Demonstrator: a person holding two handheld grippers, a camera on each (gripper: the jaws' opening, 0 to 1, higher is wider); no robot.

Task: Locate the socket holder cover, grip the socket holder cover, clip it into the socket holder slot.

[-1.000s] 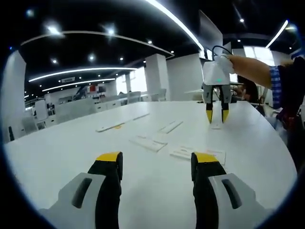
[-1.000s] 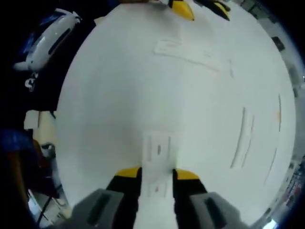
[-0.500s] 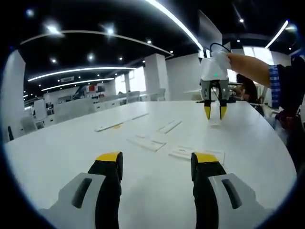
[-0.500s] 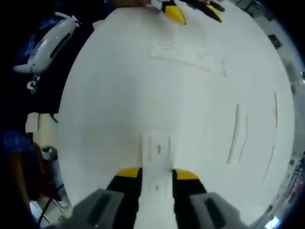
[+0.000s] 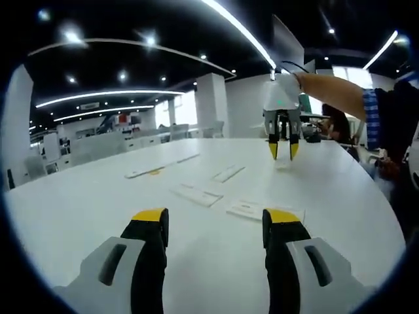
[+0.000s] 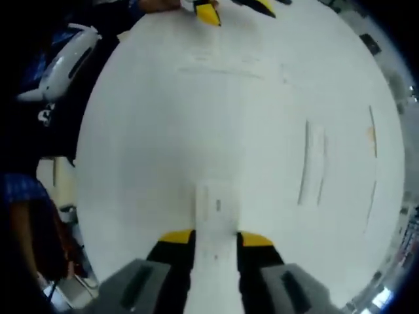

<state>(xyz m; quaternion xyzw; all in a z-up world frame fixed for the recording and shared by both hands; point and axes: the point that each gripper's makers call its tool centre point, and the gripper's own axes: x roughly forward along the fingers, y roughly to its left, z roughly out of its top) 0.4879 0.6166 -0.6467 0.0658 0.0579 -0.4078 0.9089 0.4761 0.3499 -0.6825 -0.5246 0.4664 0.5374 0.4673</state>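
My right gripper [image 6: 215, 239] is shut on the socket holder cover [image 6: 216, 212], a flat white slotted piece that sticks out past the yellow tips, above the white table [image 6: 150, 163]. In the left gripper view the right gripper [image 5: 282, 149] hangs over the far side of the table on a person's arm, and the cover [image 5: 283, 161] dangles below its tips. A flat white socket holder [image 5: 253, 210] lies on the table just beyond my left gripper [image 5: 216, 222], which is open with nothing between its jaws. From the right gripper view the holder [image 6: 222, 65] looks faint.
More flat white parts lie on the table: a plate [image 5: 196, 195], a short strip [image 5: 228, 173] and long strips [image 5: 160, 167]. The strips [image 6: 313, 163] sit to the right in the right gripper view. A white device [image 6: 62, 62] stands off the table's edge. A person's sleeve [image 5: 376, 118] is at the right.
My right gripper has lifted the cover off the table and carried it up and left in the left gripper view. The left gripper has stayed put and open.
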